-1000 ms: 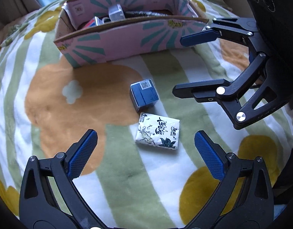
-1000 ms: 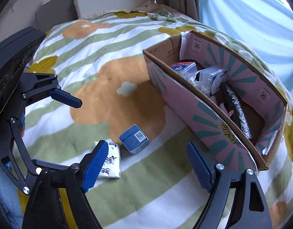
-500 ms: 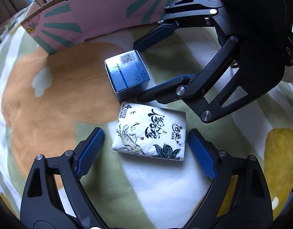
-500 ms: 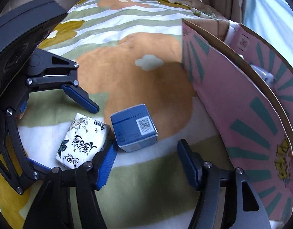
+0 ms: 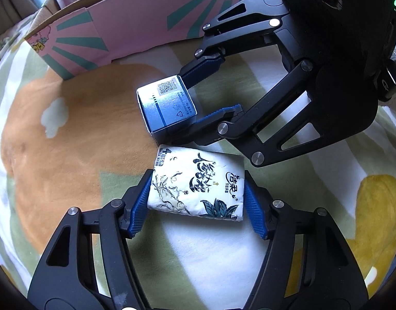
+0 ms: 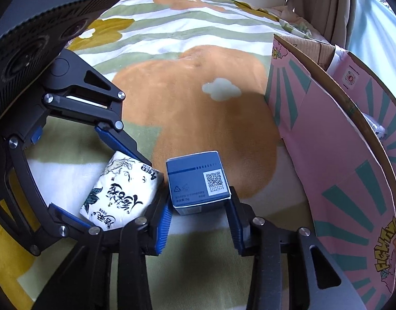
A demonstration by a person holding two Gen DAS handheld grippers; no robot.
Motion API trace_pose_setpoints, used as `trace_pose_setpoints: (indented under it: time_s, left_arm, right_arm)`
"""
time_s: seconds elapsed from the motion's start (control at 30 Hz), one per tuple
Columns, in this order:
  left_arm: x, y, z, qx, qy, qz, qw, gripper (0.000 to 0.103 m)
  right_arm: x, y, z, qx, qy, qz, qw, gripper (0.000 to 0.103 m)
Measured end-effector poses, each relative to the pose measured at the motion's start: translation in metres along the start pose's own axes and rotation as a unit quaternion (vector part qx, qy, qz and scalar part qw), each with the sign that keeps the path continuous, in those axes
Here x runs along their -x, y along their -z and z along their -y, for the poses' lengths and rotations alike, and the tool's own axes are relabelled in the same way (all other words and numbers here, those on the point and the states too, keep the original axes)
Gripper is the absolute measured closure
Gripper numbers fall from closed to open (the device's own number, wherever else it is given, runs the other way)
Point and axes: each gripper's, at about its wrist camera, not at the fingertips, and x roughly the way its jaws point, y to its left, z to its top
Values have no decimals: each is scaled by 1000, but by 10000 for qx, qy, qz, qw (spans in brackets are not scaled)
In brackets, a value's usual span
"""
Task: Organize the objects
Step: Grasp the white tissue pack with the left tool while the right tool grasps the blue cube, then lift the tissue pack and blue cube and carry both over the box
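A white tissue pack (image 5: 198, 186) with black ink drawings lies on the flowered blanket (image 5: 68, 142). My left gripper (image 5: 196, 206) is shut on it, one blue pad against each short end. Just beyond it stands a small blue box (image 5: 167, 108) with a QR label, and my right gripper (image 5: 195, 98) is shut on its sides. The right wrist view shows the blue box (image 6: 198, 183) between the pads of my right gripper (image 6: 199, 219). To its left there, the tissue pack (image 6: 120, 193) sits in my left gripper (image 6: 99, 180). Both items rest on the blanket.
A pink cardboard box (image 5: 136, 25) with teal rays stands open-topped behind the two items; in the right wrist view the pink cardboard box (image 6: 340, 168) rises close on the right. The soft blanket (image 6: 198, 103) stretches away to the left and far side.
Both grippers came down and forward onto the items. The left one closed on the tissue pack and the right one closed on the blue box, both open before.
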Motion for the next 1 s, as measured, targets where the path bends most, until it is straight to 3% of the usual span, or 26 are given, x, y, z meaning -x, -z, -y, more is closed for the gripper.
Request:
trace_pose_setpoints:
  time_s: [0.37, 0.63, 1.0]
  left_arm:
    - [18, -4, -7, -131, 125, 67, 9998, 42]
    - [55, -11, -18, -220, 136, 186, 9995, 42]
    - [127, -41, 0, -99, 86, 400, 9991, 42]
  right_arm:
    - [13, -4, 0, -210, 36, -25, 9998, 67]
    - [55, -15, -1, -466, 183, -63, 9987, 67]
    - [140, -48, -11, -1680, 705, 5, 9833, 67]
